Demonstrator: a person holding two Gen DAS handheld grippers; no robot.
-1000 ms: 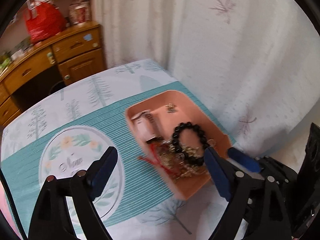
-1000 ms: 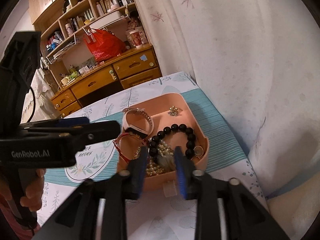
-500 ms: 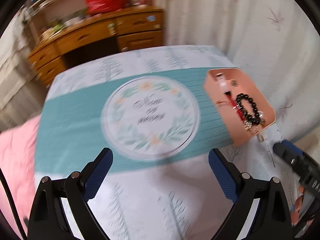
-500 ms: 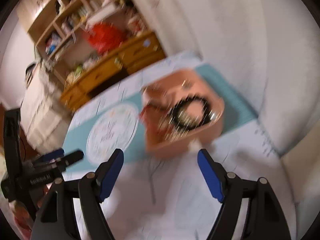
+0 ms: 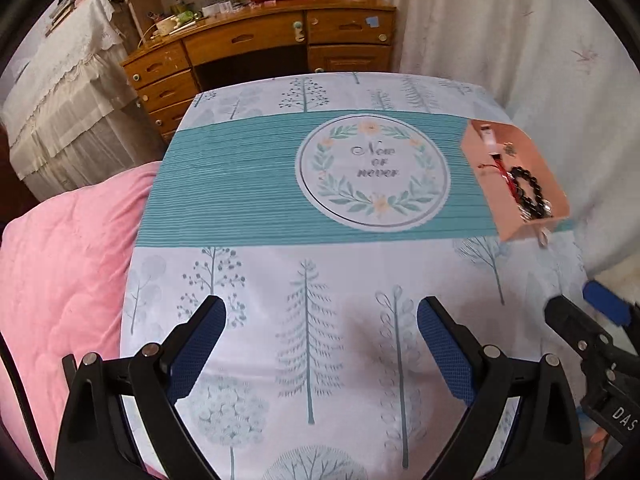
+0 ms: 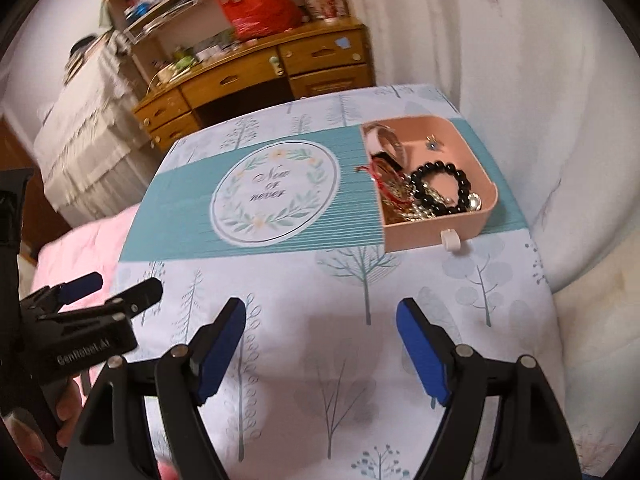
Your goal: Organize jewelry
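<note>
Left gripper: jaws spread wide, nothing between them, hovering over the tree-print tablecloth at the near edge of the tabletop. Right gripper: jaws also released, empty, over the same near strip.

Pink jewelry tray sits at the far right of the tabletop, on the teal band, just beside the round wreath print. Inside: black bead bracelet, red cord, tangled gold and pearl chains, a watch at the back, a small charm.

Wooden desk beyond, pink quilt to the left.
</note>
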